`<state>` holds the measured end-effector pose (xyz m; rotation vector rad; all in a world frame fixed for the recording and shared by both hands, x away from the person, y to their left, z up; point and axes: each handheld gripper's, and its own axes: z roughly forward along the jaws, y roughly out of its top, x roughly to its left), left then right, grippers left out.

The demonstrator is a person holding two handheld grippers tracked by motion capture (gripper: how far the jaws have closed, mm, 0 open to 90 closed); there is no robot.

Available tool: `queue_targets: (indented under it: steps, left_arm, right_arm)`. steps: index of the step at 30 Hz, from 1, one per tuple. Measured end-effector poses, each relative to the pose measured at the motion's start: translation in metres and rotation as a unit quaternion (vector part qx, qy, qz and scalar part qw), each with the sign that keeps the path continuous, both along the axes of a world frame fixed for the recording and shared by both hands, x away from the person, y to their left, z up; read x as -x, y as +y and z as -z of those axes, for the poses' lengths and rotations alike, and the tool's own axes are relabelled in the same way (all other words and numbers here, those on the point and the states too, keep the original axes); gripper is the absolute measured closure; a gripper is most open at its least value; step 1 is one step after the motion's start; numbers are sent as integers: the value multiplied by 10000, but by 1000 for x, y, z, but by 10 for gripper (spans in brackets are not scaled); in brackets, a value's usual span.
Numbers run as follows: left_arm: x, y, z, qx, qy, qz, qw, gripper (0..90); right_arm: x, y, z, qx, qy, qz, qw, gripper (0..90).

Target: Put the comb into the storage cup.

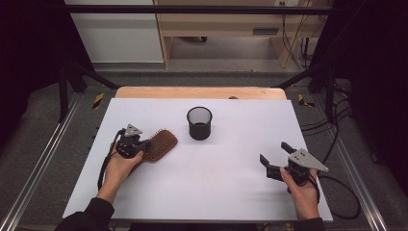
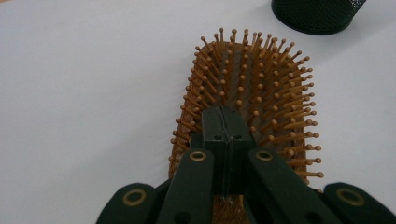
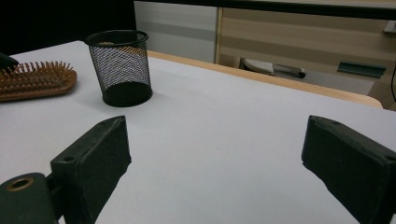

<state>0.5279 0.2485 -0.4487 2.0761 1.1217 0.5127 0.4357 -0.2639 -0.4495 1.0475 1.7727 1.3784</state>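
A wooden paddle hairbrush (image 1: 162, 143) (image 2: 261, 84) (image 3: 35, 80) lies bristles up on the white table (image 1: 216, 192), left of centre. My left gripper (image 1: 143, 143) (image 2: 226, 122) sits right over the brush's neck. Its jaws are pressed together along a seam with nothing visible between them, and a bit of the handle shows below them. A black mesh cup (image 1: 199, 123) (image 2: 317, 16) (image 3: 121, 65) stands upright just right of the brush head, apart from it. My right gripper (image 1: 273, 151) (image 3: 215, 154) is low over the table's right front, open wide and holding nothing.
The wooden table edge (image 1: 202, 92) runs along the back of the white sheet. Metal rails (image 1: 38, 163) flank both sides. A cable (image 1: 344, 192) loops off the table's right edge. Bare white surface lies between the cup and the right gripper.
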Motion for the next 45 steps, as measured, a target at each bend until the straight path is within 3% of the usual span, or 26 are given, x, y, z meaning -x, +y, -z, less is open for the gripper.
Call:
queue_targets:
  steps: [3, 9, 12, 26, 41, 45]
  left_arm:
    - [3, -1, -1, -121, -2, -4, 9999, 900]
    - [3, 1, 0, -41, 20, -64, 10000, 900]
    - [-1, -2, 2, -174, 43, -67, 9998, 900]
    - [7, -5, 1, -107, 135, 214, 9996, 900]
    - [42, -25, 1, -192, 100, 699, 9973, 900]
    - [50, -26, 1, -146, 98, 726, 9972, 900]
  right_arm:
    - [0, 0, 0, -12, 10, 4, 10000, 78]
    - [0, 0, 0, 6, 19, -16, 10000, 78]
    - [0, 1, 0, 9, 25, -26, 10000, 78]
    - [0, 1, 0, 1, 15, -22, 10000, 78]
    - [1, 1, -1, -28, 14, -25, 10000, 78]
    - [1, 1, -1, -32, 6, -31, 10000, 78]
